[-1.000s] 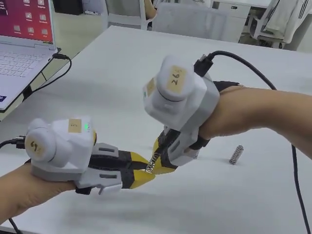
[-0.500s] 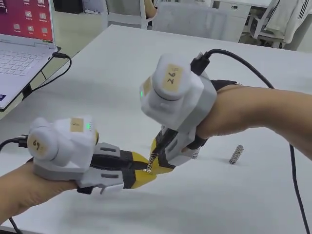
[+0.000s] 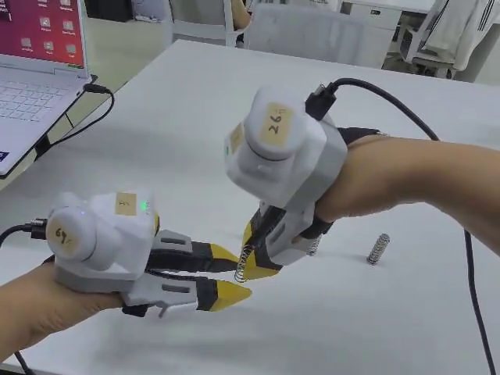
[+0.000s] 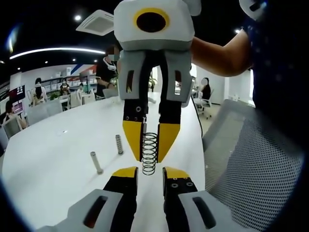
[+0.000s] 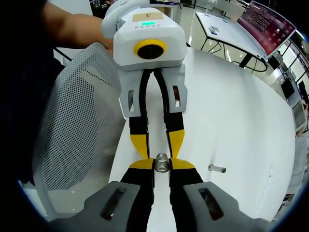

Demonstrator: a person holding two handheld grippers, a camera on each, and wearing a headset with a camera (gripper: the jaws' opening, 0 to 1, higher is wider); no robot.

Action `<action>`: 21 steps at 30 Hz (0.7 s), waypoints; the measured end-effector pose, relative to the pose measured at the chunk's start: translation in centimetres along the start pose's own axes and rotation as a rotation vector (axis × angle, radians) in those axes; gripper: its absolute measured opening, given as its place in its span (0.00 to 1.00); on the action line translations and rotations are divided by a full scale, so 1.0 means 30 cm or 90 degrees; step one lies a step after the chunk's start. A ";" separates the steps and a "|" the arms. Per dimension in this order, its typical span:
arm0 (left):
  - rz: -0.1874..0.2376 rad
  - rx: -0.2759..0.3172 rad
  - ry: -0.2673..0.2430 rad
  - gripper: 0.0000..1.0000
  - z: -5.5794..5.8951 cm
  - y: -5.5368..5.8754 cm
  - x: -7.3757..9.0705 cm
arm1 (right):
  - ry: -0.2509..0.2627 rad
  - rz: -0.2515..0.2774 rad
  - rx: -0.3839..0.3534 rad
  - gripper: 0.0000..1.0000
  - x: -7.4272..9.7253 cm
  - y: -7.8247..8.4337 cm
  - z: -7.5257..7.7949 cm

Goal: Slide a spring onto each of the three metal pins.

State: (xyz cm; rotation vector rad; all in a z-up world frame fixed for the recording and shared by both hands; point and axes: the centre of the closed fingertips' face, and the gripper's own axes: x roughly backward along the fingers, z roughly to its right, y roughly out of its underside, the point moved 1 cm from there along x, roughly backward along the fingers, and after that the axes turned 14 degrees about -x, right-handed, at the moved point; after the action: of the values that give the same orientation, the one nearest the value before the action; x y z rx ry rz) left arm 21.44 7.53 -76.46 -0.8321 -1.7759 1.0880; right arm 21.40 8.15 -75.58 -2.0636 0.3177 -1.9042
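Note:
My right gripper (image 3: 251,258) points down over the white table (image 3: 187,133), shut on a small coil spring (image 3: 244,264). In the right gripper view that spring (image 5: 161,163) is pinched between my own jaws. My left gripper (image 3: 234,273) faces it from the lower left, open, its yellow tips on either side of the spring's lower end without touching it. From the left gripper view the spring (image 4: 149,151) hangs upright in the right gripper (image 4: 149,157). On the table behind stand a bare metal pin (image 4: 96,162) and a second spring (image 4: 118,144). That loose spring (image 3: 378,248) lies right of the grippers.
An open laptop (image 3: 39,62) sits at the table's far left with a cable (image 3: 94,117) running from it. A black cable (image 3: 391,101) leads to the right gripper. A mesh chair back (image 5: 77,145) is close behind. A short pin (image 5: 217,168) rests on the table.
My left gripper's jaws have parted and drawn slightly back from the spring. The right gripper keeps hold of the spring in nearly the same place.

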 end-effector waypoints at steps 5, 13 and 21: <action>-0.004 0.007 -0.008 0.19 -0.011 0.008 0.007 | 0.002 -0.006 -0.003 0.08 -0.001 0.010 0.005; -0.012 0.017 -0.018 0.31 -0.015 0.022 0.009 | 0.010 -0.011 -0.014 0.08 0.004 0.026 0.022; -0.017 0.020 -0.039 0.44 -0.029 0.031 0.017 | 0.018 -0.014 -0.024 0.08 0.015 0.044 0.042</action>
State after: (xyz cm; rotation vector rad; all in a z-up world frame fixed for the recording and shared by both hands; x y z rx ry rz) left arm 22.12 8.63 -76.95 -0.7616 -1.8110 1.1308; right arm 22.76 6.85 -75.75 -2.0745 0.3418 -1.9563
